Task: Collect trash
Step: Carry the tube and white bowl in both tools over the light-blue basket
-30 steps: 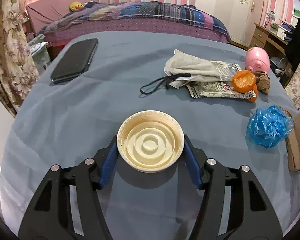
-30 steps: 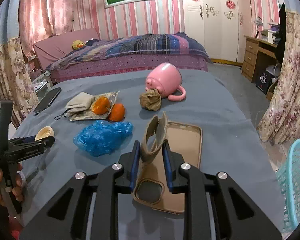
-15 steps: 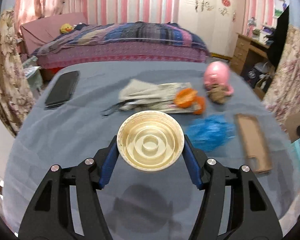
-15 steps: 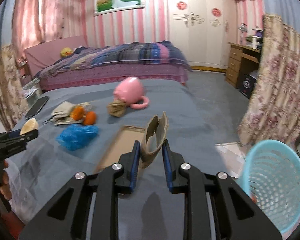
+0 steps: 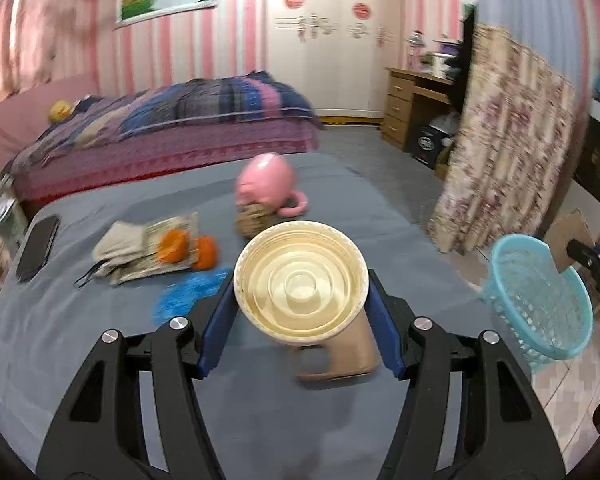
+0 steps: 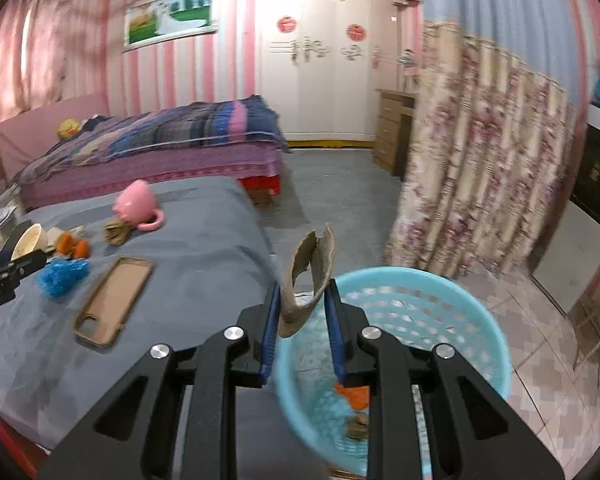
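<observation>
A folded bit of cardboard (image 6: 314, 276) is pinched between the closed jaws of the right gripper (image 6: 302, 322). It is held up over the blue basket (image 6: 480, 320), at 5 o'clock in that view, likely so it can be dropped in. Some trash is seen at the basket's bottom.

A round cream lid (image 5: 301, 282) is squeezed by the left gripper (image 5: 301, 320), jaws closed on its sides, above the grey table (image 5: 80, 360). The basket is at 3 o'clock from it.

Orange peels (image 5: 188, 246), a blue plastic wad (image 5: 188, 292) and a brown paper ball (image 5: 254, 218) are left at 11 o'clock, probably to be picked up later. A pink mug (image 5: 268, 186) and a phone case (image 6: 114, 296) are also there.
</observation>
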`<state>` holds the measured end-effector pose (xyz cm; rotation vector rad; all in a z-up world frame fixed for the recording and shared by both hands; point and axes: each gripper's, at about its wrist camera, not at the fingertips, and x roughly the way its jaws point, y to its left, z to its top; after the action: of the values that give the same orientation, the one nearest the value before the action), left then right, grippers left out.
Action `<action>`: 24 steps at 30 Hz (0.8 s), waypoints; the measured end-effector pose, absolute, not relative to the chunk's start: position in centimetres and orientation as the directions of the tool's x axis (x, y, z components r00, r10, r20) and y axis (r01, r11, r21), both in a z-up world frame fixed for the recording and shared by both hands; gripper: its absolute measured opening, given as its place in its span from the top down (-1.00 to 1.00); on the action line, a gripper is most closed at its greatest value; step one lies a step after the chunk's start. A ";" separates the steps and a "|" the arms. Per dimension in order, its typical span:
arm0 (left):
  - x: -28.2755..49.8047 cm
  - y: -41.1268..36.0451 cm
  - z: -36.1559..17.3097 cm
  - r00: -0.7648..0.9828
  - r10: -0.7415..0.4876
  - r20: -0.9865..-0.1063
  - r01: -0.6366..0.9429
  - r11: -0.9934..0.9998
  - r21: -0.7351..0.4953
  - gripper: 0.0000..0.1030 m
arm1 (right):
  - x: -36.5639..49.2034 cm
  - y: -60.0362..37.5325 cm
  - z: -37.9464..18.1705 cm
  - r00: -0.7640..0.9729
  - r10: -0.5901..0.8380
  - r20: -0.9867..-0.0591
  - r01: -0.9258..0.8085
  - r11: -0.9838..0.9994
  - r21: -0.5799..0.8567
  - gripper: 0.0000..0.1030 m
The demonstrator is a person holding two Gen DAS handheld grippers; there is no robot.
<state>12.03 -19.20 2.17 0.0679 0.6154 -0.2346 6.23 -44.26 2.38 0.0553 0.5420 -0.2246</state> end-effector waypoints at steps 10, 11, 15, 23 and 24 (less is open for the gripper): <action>10.0 -28.1 2.3 0.783 -0.275 -0.558 0.383 0.920 0.084 -0.17 | 4.1 -49.2 1.5 0.813 -0.275 -0.513 0.323 0.946 0.004 0.55; 9.9 -28.9 2.2 0.777 -0.283 -0.562 0.394 0.915 0.085 -0.17 | 4.0 -49.4 1.4 0.812 -0.278 -0.514 0.326 0.945 0.004 0.55; 9.6 -31.0 1.5 0.763 -0.309 -0.567 0.434 0.896 0.095 -0.17 | 3.5 -50.4 1.0 0.807 -0.288 -0.515 0.335 0.942 -0.001 0.55; 10.5 -34.3 -0.1 0.711 -0.364 -0.602 0.496 0.866 0.062 -0.17 | 2.2 -51.8 0.6 0.794 -0.314 -0.522 0.362 0.932 -0.010 0.55; 10.7 -35.0 -0.4 0.704 -0.372 -0.605 0.506 0.861 0.059 -0.17 | 2.0 -52.1 0.4 0.791 -0.316 -0.524 0.364 0.931 -0.012 0.55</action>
<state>10.69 -34.96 -0.35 0.2278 0.6196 -0.4930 1.99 -52.06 0.40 0.0914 0.5475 -0.3668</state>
